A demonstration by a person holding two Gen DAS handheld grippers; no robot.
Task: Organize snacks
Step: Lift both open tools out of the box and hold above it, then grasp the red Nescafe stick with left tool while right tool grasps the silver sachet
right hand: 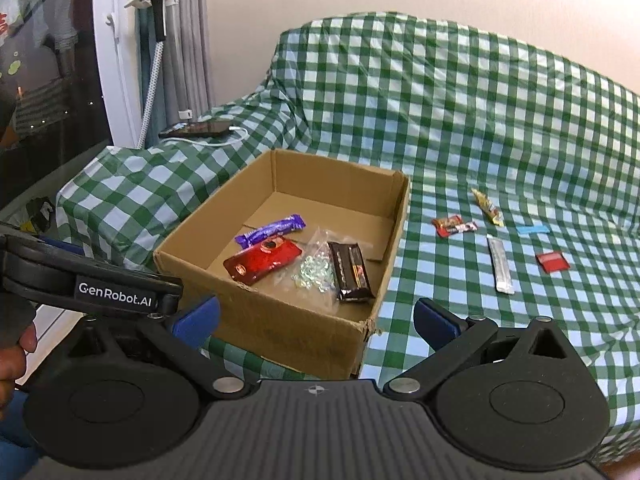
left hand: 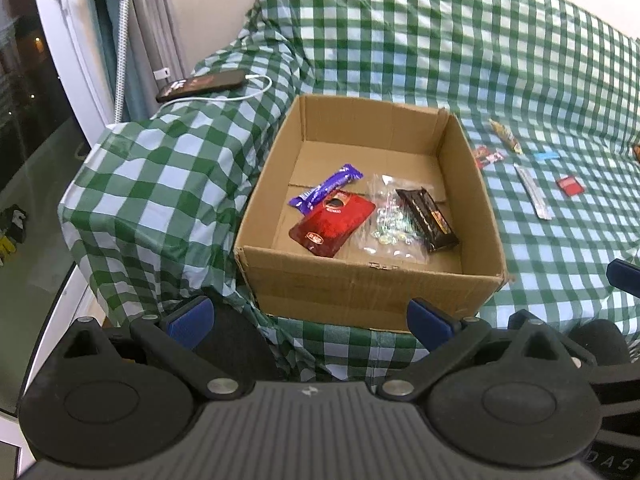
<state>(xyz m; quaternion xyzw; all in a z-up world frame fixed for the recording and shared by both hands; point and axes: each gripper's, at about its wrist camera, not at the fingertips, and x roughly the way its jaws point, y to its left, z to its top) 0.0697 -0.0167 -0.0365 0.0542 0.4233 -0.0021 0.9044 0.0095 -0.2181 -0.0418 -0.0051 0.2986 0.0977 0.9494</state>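
Through the left wrist camera we saw our left gripper spread wide and empty, hanging just in front of the open brown cardboard box that sat on the green-and-white checked cloth. Inside the box lay a purple wrapped bar, a shiny red pouch partly over the bar's lower end, a clear bag of small green sweets and a dark brown chocolate bar resting on that bag. Right of the box, on the cloth, we saw a long silver stick pack, a small red sachet, a red-and-white candy wrapper, a yellow-brown wrapped snack and a thin light-blue strip. A black phone with a white cable lay on the covered armrest behind. Through the right wrist camera our right gripper was likewise spread and holding nothing, near the box's front corner, with the same four snacks inside and the five loose ones well apart to the right; a hand showed at the left edge.
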